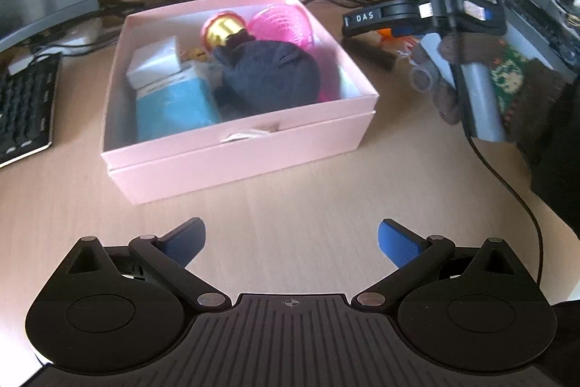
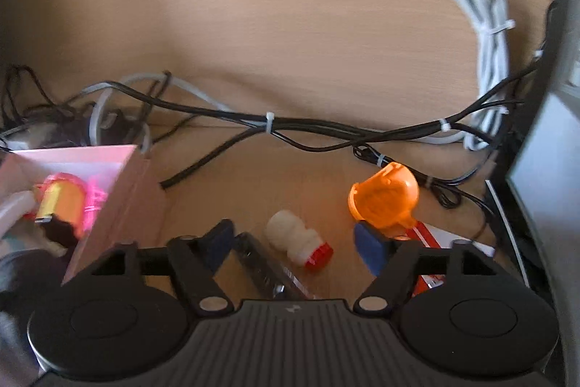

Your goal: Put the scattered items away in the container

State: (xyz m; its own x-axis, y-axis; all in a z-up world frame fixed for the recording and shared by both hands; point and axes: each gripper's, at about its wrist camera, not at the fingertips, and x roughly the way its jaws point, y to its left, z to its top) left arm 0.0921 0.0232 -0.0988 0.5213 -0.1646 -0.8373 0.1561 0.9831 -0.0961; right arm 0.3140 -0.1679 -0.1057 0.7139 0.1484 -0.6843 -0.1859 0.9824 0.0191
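This is an office desk. A light wood desktop (image 1: 290,191) carries a black keyboard (image 1: 25,111) at its left edge, with the grey foot of a monitor (image 1: 47,13) behind it. Along the back edge runs a tangle of black cables (image 2: 326,129) bound with cable ties, and a coiled white cable (image 2: 482,35) lies near the back right corner.

My desk (image 1: 290,176): pale matt wood grain | box (image 1: 239,155): smooth matt pink card | plush (image 1: 272,78) at frame centre: dark soft cloth | orange cap (image 2: 384,202): glossy plastic | my pads (image 1: 397,242): blue, finely ribbed
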